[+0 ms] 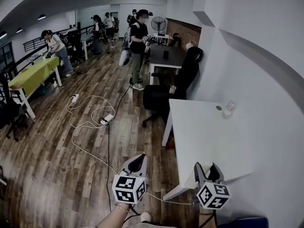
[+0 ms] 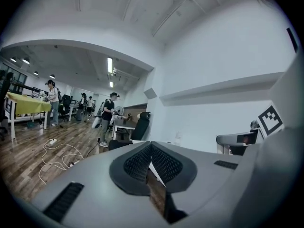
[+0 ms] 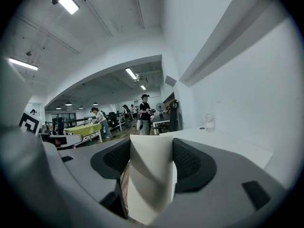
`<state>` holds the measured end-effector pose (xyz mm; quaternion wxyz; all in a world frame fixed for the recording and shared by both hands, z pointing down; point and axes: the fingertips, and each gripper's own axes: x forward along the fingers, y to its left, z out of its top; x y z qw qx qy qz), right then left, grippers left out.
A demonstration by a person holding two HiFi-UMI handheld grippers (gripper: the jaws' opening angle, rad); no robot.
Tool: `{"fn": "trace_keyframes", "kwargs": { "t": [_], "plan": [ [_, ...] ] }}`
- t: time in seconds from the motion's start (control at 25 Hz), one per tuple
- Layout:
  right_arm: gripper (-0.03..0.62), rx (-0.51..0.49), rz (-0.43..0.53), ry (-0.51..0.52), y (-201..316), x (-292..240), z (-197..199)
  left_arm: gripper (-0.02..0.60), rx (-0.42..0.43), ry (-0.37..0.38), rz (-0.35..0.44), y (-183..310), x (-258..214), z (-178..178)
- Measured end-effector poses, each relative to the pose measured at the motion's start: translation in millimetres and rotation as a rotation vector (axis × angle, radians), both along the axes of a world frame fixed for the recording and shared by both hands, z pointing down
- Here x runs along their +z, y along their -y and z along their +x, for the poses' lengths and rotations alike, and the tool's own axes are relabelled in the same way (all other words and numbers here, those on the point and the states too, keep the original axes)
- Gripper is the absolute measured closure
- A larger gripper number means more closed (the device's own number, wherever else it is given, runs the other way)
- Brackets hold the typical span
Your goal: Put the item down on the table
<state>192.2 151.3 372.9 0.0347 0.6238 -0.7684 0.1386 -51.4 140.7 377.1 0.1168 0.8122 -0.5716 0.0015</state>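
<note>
Right gripper view shows the right gripper [image 3: 153, 158] squeezed tight on a white item [image 3: 147, 189], low in the middle of the frame. It looks like paper, but I cannot be sure. The left gripper [image 2: 151, 161] has its jaws pressed together with nothing in them. The white table [image 3: 228, 146] lies just past the item, to the right. I think it is best to go low over a bare spot, away from the little bottle [image 3: 209, 121], then let go gently.
</note>
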Motion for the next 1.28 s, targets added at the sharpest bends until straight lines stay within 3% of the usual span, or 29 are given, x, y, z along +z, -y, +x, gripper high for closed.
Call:
{"fn": "trace_keyframes", "kwargs": {
  "t": [0.48,0.92,1.28],
  "plan": [
    [0.299,0.043,0.000,0.012,67,8,24,0.565,0.044,0.038,0.035,72,-6,27],
    [0.299,0.063,-0.037,0.007,99,19,29,0.565,0.054,0.033,0.001,109,6,30],
    [0.299,0.171,-0.058,0.012,119,33,43,0.565,0.151,0.025,0.006,153,17,48]
  ]
}}
